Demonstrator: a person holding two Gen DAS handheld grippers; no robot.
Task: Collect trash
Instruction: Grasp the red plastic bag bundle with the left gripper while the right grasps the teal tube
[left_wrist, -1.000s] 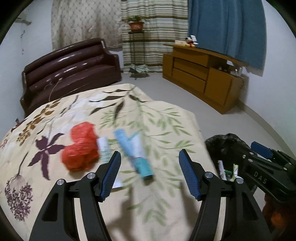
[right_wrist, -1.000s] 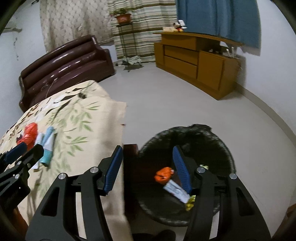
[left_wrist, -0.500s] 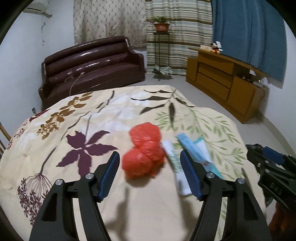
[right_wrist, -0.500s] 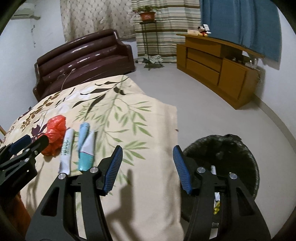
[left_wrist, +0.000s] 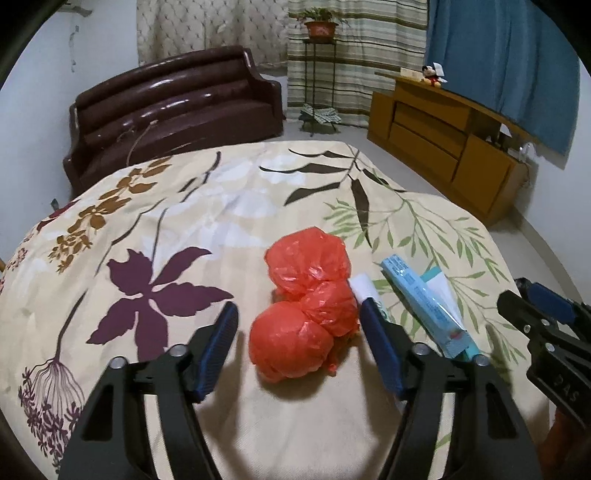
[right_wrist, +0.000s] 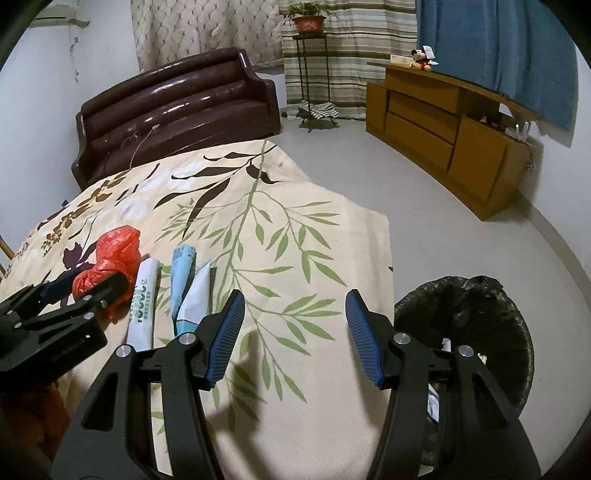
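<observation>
A crumpled red plastic bag (left_wrist: 306, 306) lies on the floral cloth (left_wrist: 184, 221). My left gripper (left_wrist: 298, 315) straddles it. Its jaws are closing, and a gap still shows at the left pad. Just right of the bag lie a white tube (left_wrist: 364, 286) and a light blue tube (left_wrist: 421, 295). In the right wrist view my right gripper (right_wrist: 295, 301) stands open over the cloth (right_wrist: 295, 236) with nothing between its fingers. To its left lie the white tube (right_wrist: 142, 302), the blue tube (right_wrist: 183, 273), a teal and white tube (right_wrist: 195, 299) and the red bag (right_wrist: 114, 251).
A bin lined with a black bag (right_wrist: 472, 306) stands on the floor right of the cloth's edge, with some trash inside. Behind are a brown sofa (left_wrist: 173, 110), a wooden cabinet (left_wrist: 443, 136) and a plant stand (left_wrist: 319, 74). Pale floor (right_wrist: 424, 206) is open on the right.
Both grippers moved left. The left one went from over the tubes to around the red bag and narrowed. The right one left the bin and now hangs over the cloth.
</observation>
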